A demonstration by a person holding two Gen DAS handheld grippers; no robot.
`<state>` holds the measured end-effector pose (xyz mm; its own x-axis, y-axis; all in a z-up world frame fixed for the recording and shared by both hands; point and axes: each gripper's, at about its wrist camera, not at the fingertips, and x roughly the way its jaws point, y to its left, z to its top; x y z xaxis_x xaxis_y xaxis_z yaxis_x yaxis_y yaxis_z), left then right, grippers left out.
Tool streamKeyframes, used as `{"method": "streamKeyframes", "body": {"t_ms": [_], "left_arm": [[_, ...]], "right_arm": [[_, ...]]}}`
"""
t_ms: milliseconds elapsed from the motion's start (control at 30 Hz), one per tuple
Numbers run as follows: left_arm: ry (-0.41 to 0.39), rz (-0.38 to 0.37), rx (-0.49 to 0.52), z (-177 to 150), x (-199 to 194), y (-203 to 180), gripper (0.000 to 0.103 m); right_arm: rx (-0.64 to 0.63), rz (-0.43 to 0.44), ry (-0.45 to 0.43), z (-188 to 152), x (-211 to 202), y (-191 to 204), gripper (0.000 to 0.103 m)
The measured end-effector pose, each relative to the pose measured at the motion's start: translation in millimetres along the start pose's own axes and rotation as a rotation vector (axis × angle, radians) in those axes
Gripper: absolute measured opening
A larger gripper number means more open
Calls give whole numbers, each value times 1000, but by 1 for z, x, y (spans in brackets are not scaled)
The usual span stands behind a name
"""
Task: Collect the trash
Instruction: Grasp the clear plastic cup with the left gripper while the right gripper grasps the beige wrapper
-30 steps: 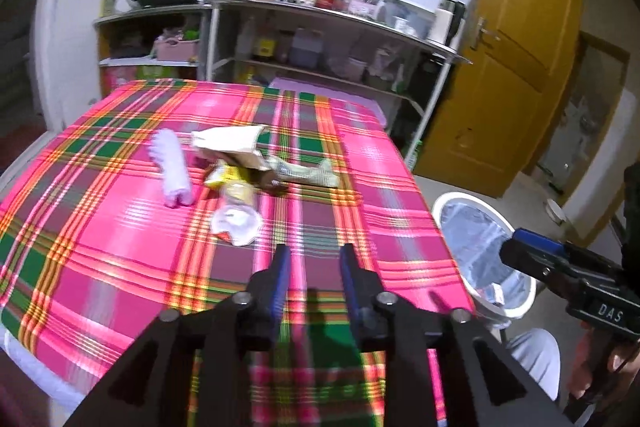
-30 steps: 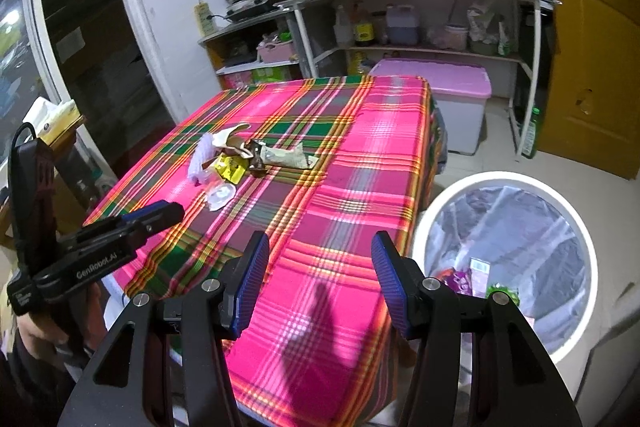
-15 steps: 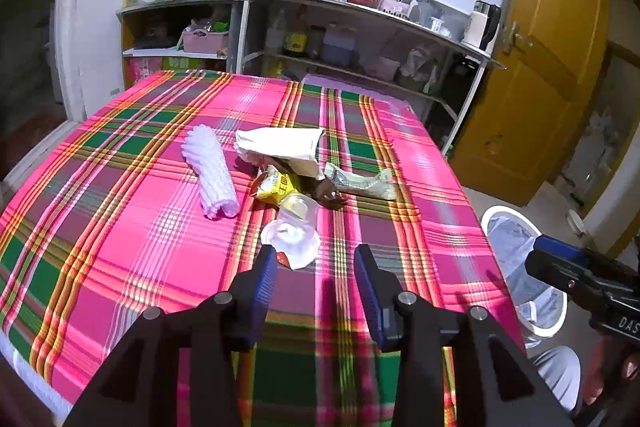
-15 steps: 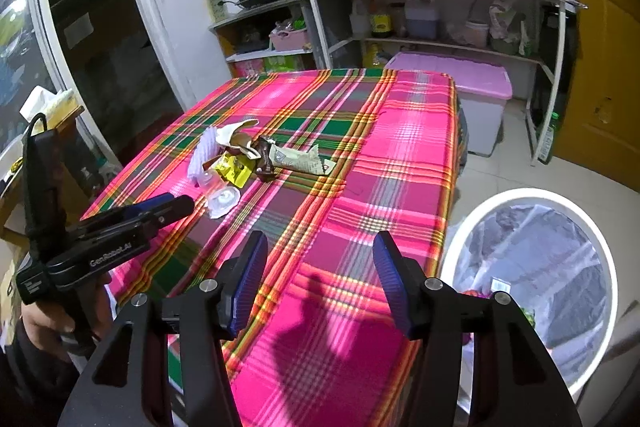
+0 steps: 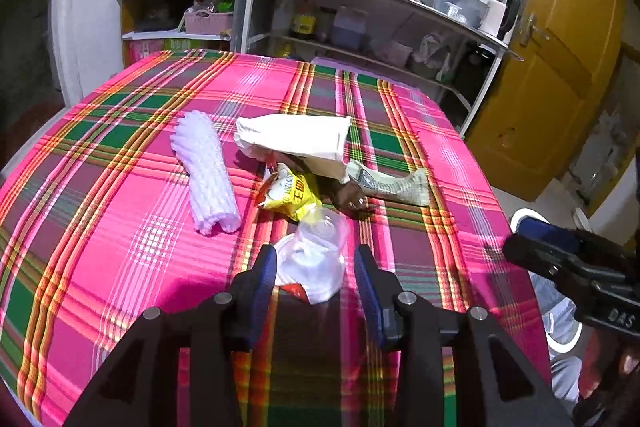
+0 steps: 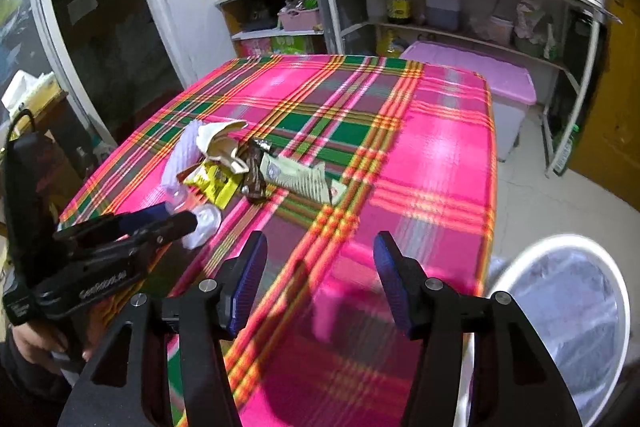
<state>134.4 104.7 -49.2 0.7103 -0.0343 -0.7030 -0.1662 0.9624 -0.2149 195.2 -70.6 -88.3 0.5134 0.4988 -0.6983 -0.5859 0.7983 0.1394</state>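
Closing in on the litter, the left gripper (image 5: 315, 279) now has the clear plastic cup (image 5: 316, 259) between its fingers, where a second ago it was short of the pile with bare cloth ahead of it. Its jaws have just been opening and now stand spread either side of the cup, the pads apparently not yet pressing on it, so nothing is held. That looks like the set-up for the first pick: the next move would be to squeeze on the cup.

The rest of the trash lies mid-tabletop, toward the left edge: a foam net (image 5: 206, 173), a white paper bag (image 5: 296, 139), a yellow wrapper (image 5: 294, 195) and a pale wrapper (image 5: 394, 183), bunched beyond the cup.

The right gripper (image 6: 320, 279) has come forward too, over the near right corner of the table (image 6: 440, 131); released and empty, it tilts down at the cloth. The bin (image 6: 572, 311) stands on the floor just off that corner.

The left gripper points steeply down at the cup, its fingers low to the cloth.
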Motion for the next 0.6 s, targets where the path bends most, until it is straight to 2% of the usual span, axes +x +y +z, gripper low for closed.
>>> {"method": "streamKeyframes", "body": {"t_ms": [300,400,600], "left_arm": [[22,-21,9,6,14,5,39],[24,-30,24,7,16,2,35],[28,-47,28,8,20,1,34]], "right_arm": [[-54,27,74,29,56,-3,56],[-51,53,92,35,66,-7,56],[-103,78,111,42,79,-4,56]]}}
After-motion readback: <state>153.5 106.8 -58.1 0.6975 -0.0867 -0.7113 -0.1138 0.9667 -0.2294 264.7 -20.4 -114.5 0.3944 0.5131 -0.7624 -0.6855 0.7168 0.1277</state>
